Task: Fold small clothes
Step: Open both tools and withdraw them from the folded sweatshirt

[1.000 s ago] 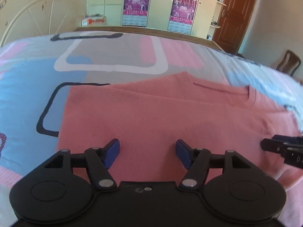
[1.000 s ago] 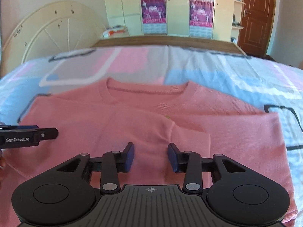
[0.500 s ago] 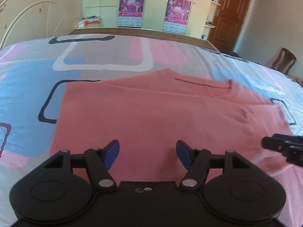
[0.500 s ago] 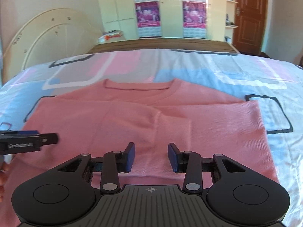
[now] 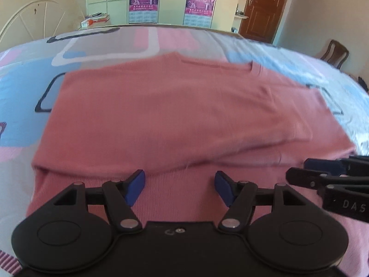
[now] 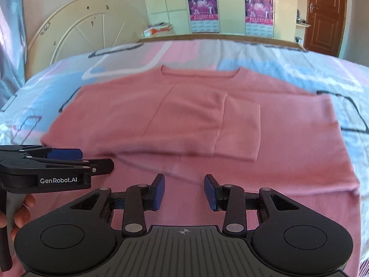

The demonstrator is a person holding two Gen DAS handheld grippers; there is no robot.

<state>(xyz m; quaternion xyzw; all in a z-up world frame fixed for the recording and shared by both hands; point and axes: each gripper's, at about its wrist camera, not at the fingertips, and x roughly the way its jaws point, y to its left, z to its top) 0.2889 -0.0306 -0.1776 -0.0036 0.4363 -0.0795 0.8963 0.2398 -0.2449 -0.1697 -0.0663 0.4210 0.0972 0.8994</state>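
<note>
Pink knit top [image 6: 129,120] is lying flat on the patterned bedspread [image 6: 288,69], sleeves folded in. Left gripper [image 5: 179,185] and right gripper [image 6: 184,191] are hovering over its near hem, both open, empty. Soft, light, floppy; probably best pinching the near hem corners.

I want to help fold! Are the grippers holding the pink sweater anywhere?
No. The left gripper and right gripper are both open above the pink sweater, with nothing pinched.
</note>
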